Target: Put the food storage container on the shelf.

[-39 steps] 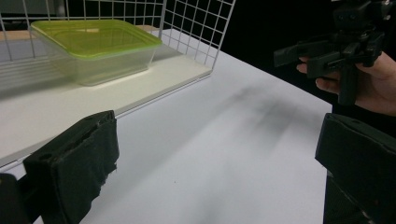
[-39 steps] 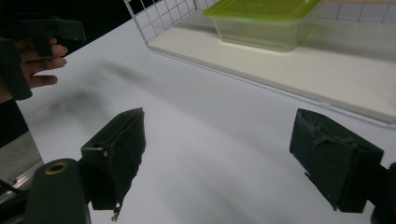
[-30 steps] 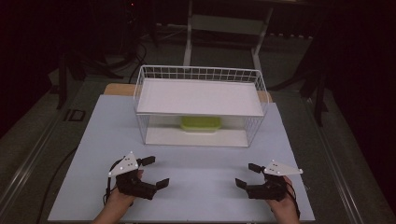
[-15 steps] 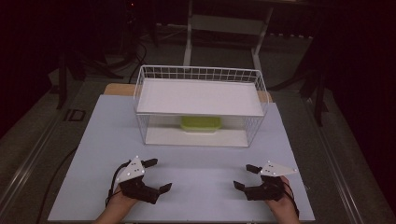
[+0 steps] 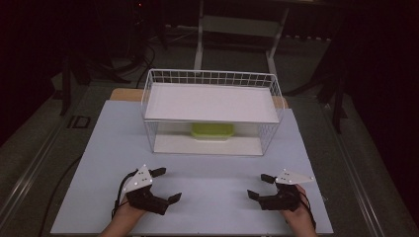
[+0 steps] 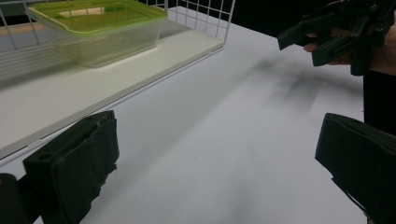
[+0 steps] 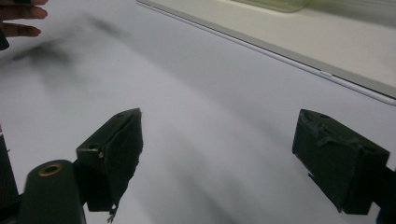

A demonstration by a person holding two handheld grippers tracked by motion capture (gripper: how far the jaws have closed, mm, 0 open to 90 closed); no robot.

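tongs on both sides stand wide apart and grip nothing: the left tongs [image 5: 164, 184] and the right tongs [image 5: 260, 186] rest low at the near edge of the white tabletop [image 5: 212, 173], angled inward toward each other, each in a hand [image 5: 296, 217] coming up from the bottom edge. that looks like a ready pose, jaws spread ahead of a reach forward. the likely target is the clear plastic container with a green lid [image 5: 212, 131], which sits on the lower white board of the white wire basket rack [image 5: 148, 106], toward the back and under the upper shelf [image 5: 212, 102]. the rack's front is open, so a low, level approach should clear the shelf overhead. from the left gripper view the container [image 6: 100, 30] appears shut and possibly empty, though its frosted walls make that hard to judge. it lies well apart from both tongs.
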